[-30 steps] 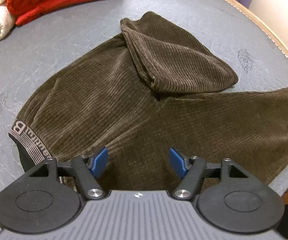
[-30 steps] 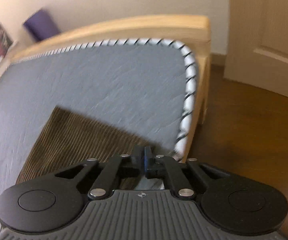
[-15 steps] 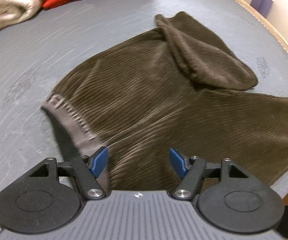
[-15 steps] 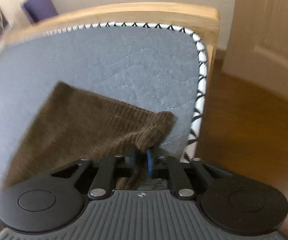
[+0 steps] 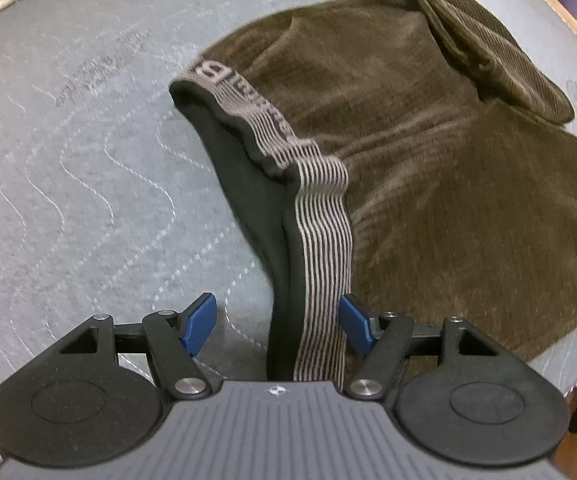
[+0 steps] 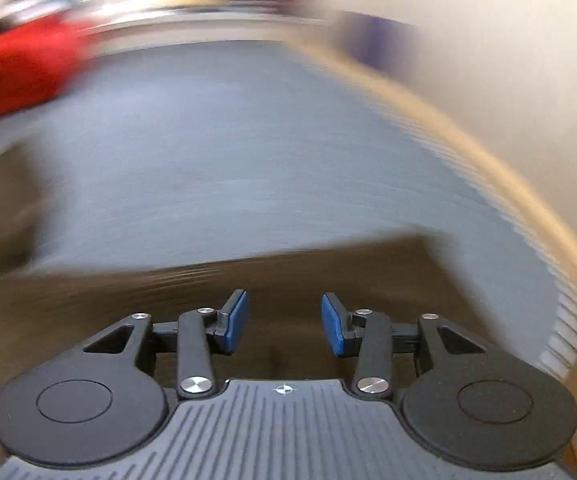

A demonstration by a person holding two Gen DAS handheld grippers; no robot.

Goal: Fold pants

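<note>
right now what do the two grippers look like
Both match: the left gripper and right gripper each have blue pads on black linkage arms with silver pivot pins, two round black discs, and a ribbed grey body with a small crosshair mark. No cables or sleeves show.

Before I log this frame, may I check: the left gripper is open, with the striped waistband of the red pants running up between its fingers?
Not quite: the pants are dark brown corduroy, not red, as the left wrist view shows. The left gripper is indeed open, with the striped waistband running up between its fingers.
</note>
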